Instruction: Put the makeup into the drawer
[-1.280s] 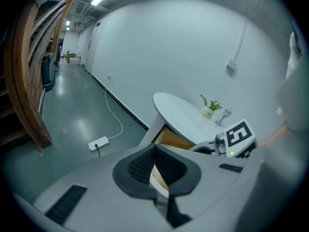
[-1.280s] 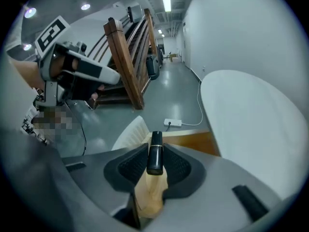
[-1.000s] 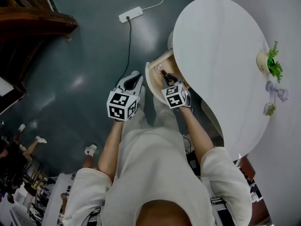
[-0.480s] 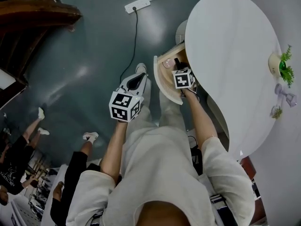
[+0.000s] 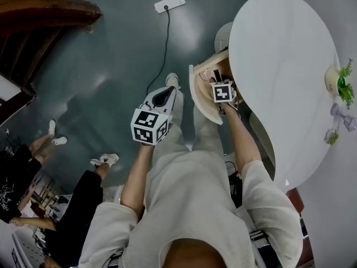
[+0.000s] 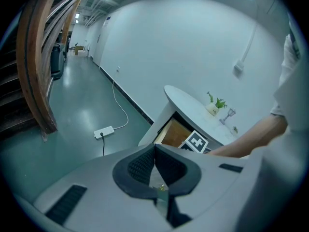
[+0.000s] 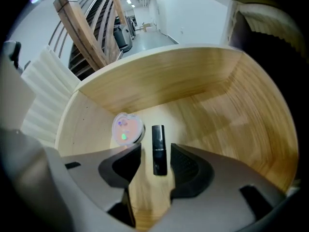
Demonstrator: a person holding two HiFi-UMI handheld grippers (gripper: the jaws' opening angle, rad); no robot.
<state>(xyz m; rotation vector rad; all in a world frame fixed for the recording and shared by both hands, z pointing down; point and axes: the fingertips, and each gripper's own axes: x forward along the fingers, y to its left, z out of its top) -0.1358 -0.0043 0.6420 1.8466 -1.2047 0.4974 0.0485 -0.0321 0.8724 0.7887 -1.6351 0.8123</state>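
The fingers (image 7: pixel 186 164) of the right gripper (image 7: pixel 157 154) have just opened up. The lipstick (image 7: pixel 158 149) lies loose between them in the drawer (image 7: pixel 193 81), beside a pink compact (image 7: pixel 127 128). The left gripper (image 6: pixel 155 153) is closed and empty. The drawer is open under a white table (image 5: pixel 279 60), over a dark shiny floor (image 5: pixel 100 66).
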